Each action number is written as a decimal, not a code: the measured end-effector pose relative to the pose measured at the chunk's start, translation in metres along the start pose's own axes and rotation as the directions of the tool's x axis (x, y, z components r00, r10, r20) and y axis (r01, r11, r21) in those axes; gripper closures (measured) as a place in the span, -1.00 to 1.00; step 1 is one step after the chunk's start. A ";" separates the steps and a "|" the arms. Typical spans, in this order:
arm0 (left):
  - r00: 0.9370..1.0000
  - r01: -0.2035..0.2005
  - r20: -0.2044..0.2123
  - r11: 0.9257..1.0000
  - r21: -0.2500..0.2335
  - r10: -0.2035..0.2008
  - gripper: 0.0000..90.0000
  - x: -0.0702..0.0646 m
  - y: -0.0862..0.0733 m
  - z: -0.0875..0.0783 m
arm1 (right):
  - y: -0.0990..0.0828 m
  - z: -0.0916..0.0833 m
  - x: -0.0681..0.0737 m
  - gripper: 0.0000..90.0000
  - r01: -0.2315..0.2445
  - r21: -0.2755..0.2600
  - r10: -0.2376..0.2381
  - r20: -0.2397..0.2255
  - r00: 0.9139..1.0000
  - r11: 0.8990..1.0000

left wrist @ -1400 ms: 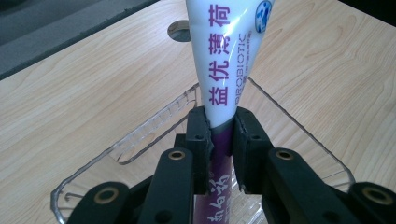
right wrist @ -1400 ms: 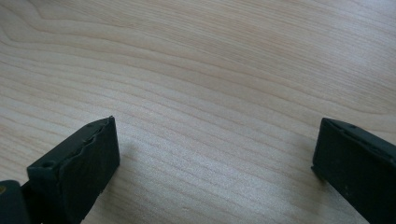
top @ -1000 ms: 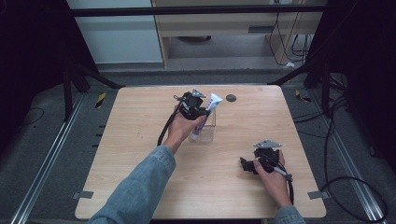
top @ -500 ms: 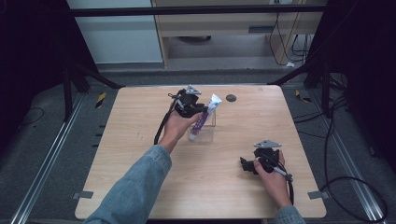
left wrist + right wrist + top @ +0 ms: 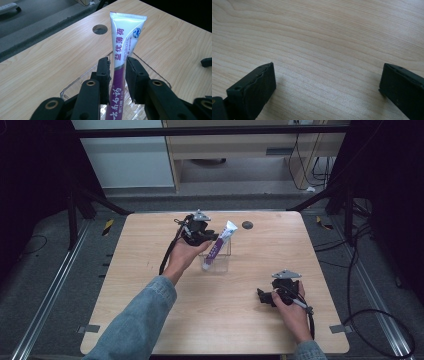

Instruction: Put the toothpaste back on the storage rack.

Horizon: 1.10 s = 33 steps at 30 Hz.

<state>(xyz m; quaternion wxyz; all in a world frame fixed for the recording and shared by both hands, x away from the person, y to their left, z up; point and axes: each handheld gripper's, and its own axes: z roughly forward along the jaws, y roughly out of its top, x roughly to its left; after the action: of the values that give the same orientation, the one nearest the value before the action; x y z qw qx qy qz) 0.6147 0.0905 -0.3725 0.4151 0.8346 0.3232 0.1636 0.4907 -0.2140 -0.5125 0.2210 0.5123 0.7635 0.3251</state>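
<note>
A white and purple toothpaste tube (image 5: 220, 244) (image 5: 126, 37) leans in a clear plastic box (image 5: 223, 265) (image 5: 75, 86) at the middle of the wooden table (image 5: 150, 285). Its lower end is inside the box and its flat crimped end points up. My left gripper (image 5: 212, 238) (image 5: 117, 63) is shut on the tube's middle, one black pad on each side of it. My right gripper (image 5: 261, 296) (image 5: 327, 75) rests low over bare wood near the front right, jaws wide open with nothing between them.
A round dark hole (image 5: 247, 225) (image 5: 99, 29) sits in the tabletop behind the box. Black frame legs and cables run along the floor on both sides of the table. A light cabinet stands beyond the far edge.
My left gripper has shifted slightly left and up, still closed on the tube. The right hand has not moved.
</note>
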 end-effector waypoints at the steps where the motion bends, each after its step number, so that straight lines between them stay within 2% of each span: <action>1: 1.000 -0.005 0.001 1.000 0.005 0.005 0.60 0.000 0.000 -0.001 | 0.000 0.000 0.000 -0.98 0.000 0.000 0.000 0.000 1.000 1.000; 15: 1.000 -0.030 -0.001 0.999 0.015 0.030 0.42 0.000 -0.006 -0.015 | 0.000 0.000 0.000 -0.98 0.000 -0.001 0.000 -0.001 1.000 1.000; 33: 0.998 -0.055 -0.024 0.998 0.019 0.056 -0.22 0.000 -0.013 -0.032 | 0.000 0.000 0.000 -0.98 0.000 -0.001 0.000 0.000 1.000 1.000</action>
<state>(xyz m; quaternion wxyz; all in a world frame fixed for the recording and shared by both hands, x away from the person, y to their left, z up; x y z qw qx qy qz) 0.5920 0.1147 -0.3636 0.3988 0.8449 0.3064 0.1824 0.4907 -0.2139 -0.5127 0.2213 0.5123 0.7632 0.3257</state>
